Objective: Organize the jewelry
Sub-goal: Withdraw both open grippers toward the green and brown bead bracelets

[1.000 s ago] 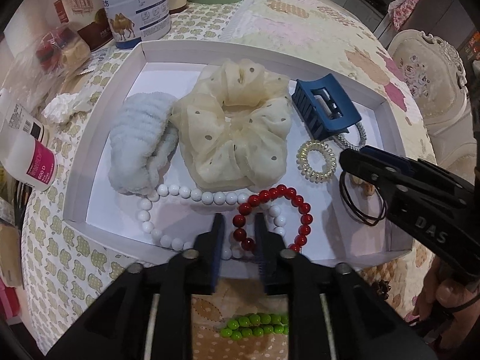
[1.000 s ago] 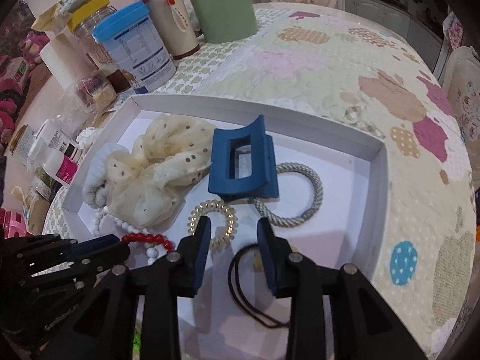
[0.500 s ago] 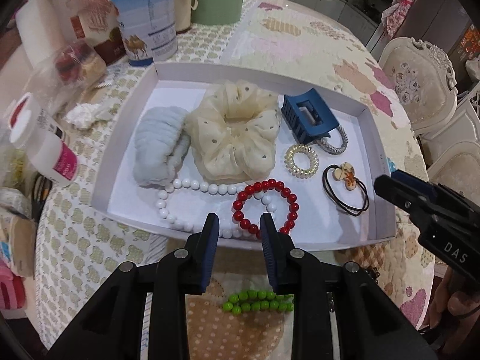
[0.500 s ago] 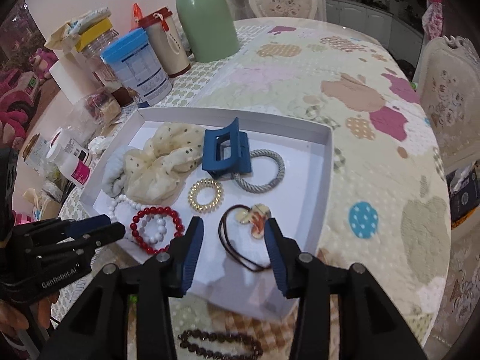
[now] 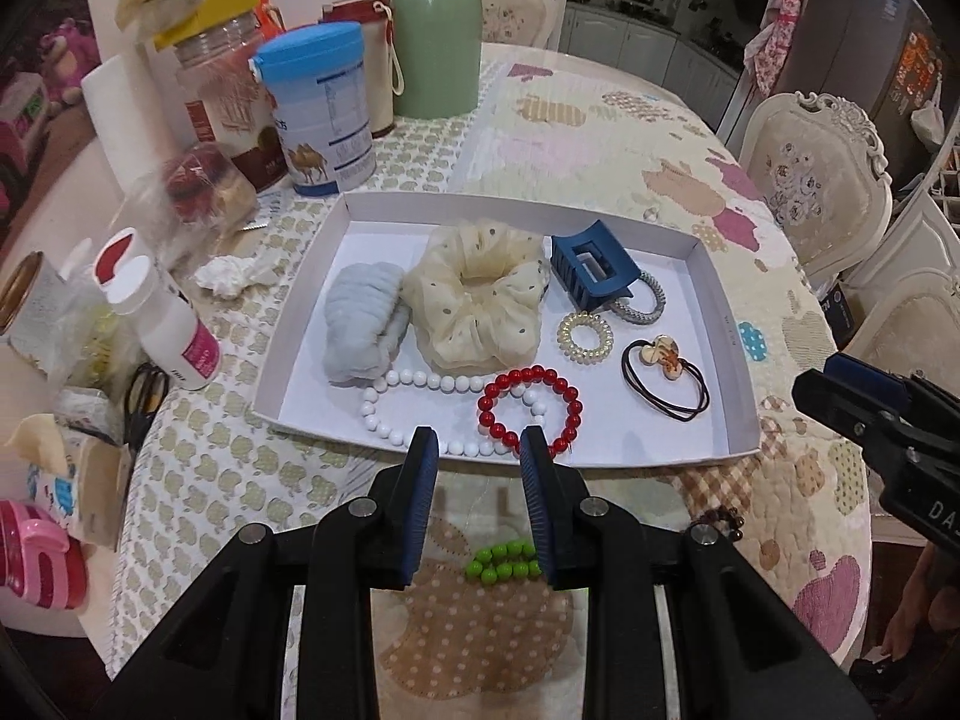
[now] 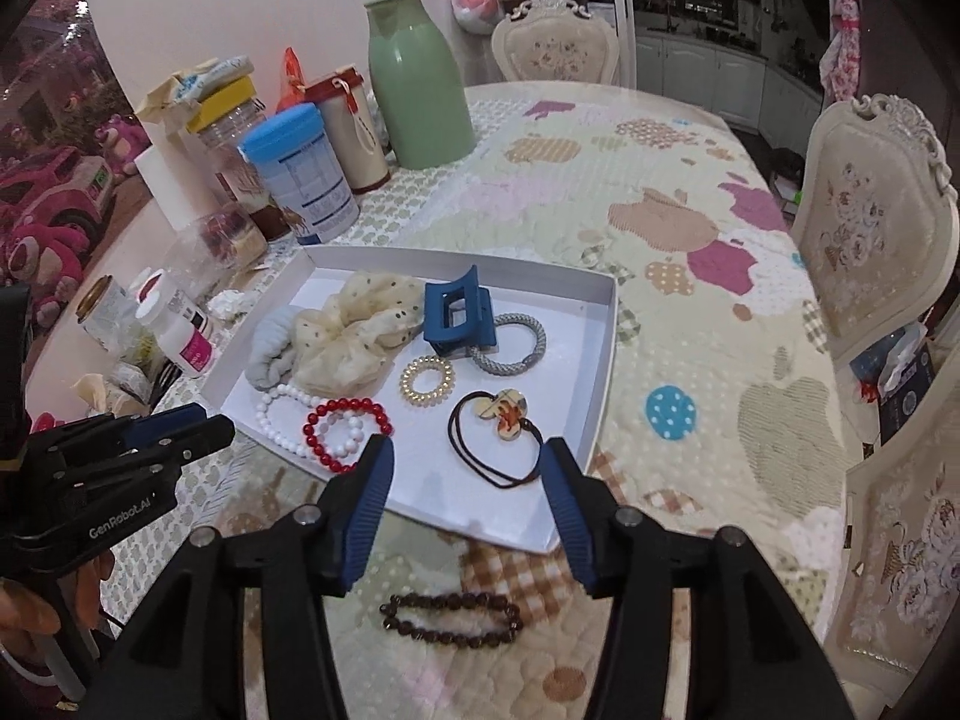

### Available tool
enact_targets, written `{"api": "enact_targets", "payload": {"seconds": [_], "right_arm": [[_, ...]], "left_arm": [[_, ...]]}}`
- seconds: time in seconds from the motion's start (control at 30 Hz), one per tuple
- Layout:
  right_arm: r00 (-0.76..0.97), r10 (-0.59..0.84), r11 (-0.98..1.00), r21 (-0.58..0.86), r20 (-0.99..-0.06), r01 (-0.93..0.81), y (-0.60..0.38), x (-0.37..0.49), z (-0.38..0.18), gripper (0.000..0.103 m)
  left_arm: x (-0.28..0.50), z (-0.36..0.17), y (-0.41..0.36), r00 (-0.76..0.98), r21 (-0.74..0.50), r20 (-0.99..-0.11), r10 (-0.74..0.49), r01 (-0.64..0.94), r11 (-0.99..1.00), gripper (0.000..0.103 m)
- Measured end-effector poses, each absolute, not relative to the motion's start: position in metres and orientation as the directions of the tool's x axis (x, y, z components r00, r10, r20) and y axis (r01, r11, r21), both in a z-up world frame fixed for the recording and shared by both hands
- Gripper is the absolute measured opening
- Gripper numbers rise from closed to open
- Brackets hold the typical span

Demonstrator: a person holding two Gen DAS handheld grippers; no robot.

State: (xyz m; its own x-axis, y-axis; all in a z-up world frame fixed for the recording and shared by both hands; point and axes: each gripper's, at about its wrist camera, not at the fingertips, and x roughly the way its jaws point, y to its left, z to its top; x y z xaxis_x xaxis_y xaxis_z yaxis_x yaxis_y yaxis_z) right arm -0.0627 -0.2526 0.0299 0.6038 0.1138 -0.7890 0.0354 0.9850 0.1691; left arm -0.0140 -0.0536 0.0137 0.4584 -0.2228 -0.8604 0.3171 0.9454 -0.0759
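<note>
A white tray holds a grey scrunchie, a cream scrunchie, a blue claw clip, a white bead bracelet, a red bead bracelet, a gold coil tie and a dark elastic with a charm. A green bead bracelet lies on the cloth in front of the tray, under my open, empty left gripper. A brown bead bracelet lies on the cloth under my open, empty right gripper.
Cans, jars, a green vase and bottles crowd the table's left and back. Chairs stand at the right. The quilted cloth covers the table.
Both grippers have pulled back and up from the tray and opened wider. The green and brown bracelets have come into view on the cloth in front of the tray.
</note>
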Motion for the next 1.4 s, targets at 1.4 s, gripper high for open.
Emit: {"api": "enact_targets", "payload": {"seconds": [1.4], "right_arm": [[0.675, 0.071, 0.989, 0.14, -0.735, 0.048, -0.239, -0.148, 0.066, 0.059]], "left_arm": [[-0.071, 0.058, -0.032, 0.549, -0.075, -0.791, -0.268, 0.349, 0.934, 0.019]]}}
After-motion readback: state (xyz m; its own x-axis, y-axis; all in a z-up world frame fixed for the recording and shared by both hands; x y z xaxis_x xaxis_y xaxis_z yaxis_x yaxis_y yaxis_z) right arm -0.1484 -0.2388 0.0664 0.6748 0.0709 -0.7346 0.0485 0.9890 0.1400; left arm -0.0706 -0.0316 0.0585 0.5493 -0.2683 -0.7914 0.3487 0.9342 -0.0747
